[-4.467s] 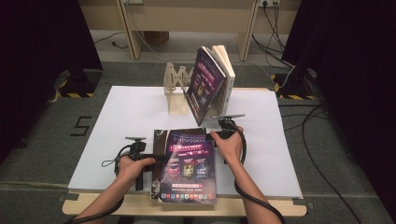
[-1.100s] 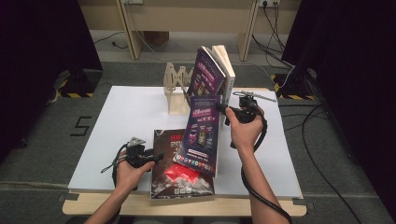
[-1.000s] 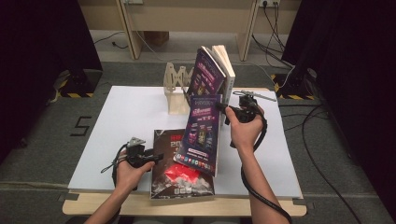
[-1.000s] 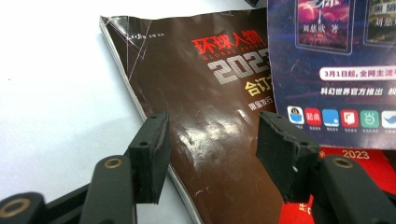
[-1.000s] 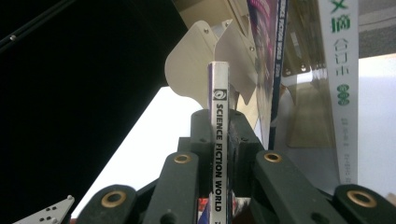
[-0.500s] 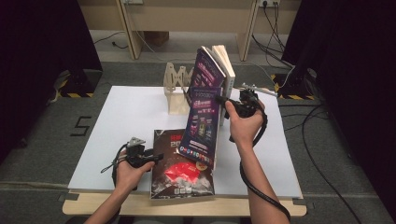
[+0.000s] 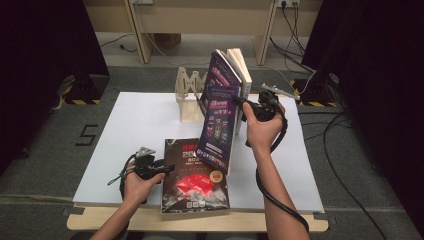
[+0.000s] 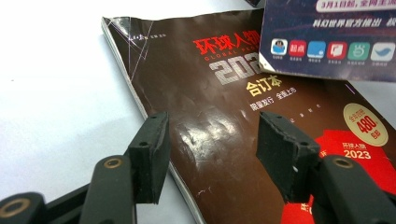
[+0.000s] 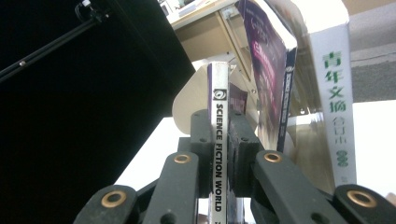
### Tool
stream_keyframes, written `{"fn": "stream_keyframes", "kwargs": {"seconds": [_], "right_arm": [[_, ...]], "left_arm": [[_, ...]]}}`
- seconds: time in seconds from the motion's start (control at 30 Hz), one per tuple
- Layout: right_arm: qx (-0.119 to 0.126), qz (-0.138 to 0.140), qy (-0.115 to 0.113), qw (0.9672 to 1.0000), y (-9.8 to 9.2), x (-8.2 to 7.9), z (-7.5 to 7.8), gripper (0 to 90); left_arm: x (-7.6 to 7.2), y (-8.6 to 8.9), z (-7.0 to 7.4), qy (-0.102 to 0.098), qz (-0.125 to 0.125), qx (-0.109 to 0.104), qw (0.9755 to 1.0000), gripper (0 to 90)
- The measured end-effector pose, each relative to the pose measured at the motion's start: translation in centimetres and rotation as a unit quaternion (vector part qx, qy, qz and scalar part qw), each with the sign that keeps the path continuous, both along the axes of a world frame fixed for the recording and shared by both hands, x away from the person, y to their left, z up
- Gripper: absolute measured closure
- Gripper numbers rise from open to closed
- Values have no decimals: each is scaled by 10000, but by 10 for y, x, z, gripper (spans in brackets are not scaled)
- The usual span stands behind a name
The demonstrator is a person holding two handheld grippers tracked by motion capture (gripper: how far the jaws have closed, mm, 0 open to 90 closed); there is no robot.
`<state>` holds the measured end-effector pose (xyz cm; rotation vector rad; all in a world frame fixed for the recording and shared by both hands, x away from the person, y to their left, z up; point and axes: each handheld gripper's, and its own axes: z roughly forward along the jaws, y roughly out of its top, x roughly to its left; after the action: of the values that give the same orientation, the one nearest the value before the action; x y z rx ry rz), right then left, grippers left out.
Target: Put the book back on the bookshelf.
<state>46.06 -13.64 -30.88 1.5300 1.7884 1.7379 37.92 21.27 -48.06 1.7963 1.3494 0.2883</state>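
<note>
The right tongs are clamped on the spine of a purple magazine, pads pressed flat on either side of the strip that reads SCIENCE FICTION WORLD. Gripping at the spine lets the magazine hang stiff and upright, its lower corner just above the bench, probably so it can be slotted in edge first. It stands just in front of the wooden rack, beside two books already leaning there: another purple one and a white-spined volume. That row looks like where this one is headed.

The left tongs stand well open and hold nothing; they hover low over the near left edge of a dark brown magazine that lies flat on the bench near its front edge. Placed so, they seem ready either to steady that copy or to take it next.
</note>
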Motion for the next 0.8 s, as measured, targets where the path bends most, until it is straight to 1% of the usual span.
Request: {"fn": "stream_keyframes", "kwargs": {"seconds": [0.03, 0.07, 0.1, 0.27, 0.37, 0.43, 0.53, 0.57, 0.6, 0.67, 0.7, 0.8], "right_arm": [[29, -15, 18, 10000, 0, 0, 1, 836], [22, -28, -39, 10000, 0, 1, 2, 836], [66, -45, -30, 10000, 0, 2, 4, 835], [37, -75, -143, 9999, 0, 5, 7, 835], [68, -98, -163, 9998, 1, 7, 11, 836], [69, -126, -236, 9996, 2, 10, 14, 835], [80, -152, -264, 9995, 2, 13, 15, 835], [83, -156, -306, 9994, 2, 14, 15, 835], [119, -186, -322, 9992, 3, 16, 17, 835], [119, -203, -326, 9992, 4, 17, 17, 835], [86, -234, -378, 9990, 4, 19, 18, 835], [96, -236, -406, 9989, 5, 22, 20, 835]], "left_arm": [[0, 0, 0, 0, 2, -3, 10000, 440], [0, 0, 0, 5, -2, -5, 10000, 440], [0, 0, 0, 9, -5, -4, 10000, 440], [0, 0, -1, 18, -13, 3, 10000, 440], [0, 0, -1, 19, -18, -4, 10000, 439], [0, 0, -1, 19, -17, -10, 10000, 440], [0, 0, 0, 24, -33, -12, 10000, 440], [0, 0, 0, 13, -18, -20, 10000, 440], [0, 0, 0, 11, -21, -23, 10000, 440], [0, 0, 0, 10, -22, -20, 10000, 440], [0, 0, -1, 19, -23, -27, 10000, 439], [0, 1, -1, 29, -14, -21, 10000, 440]]}}
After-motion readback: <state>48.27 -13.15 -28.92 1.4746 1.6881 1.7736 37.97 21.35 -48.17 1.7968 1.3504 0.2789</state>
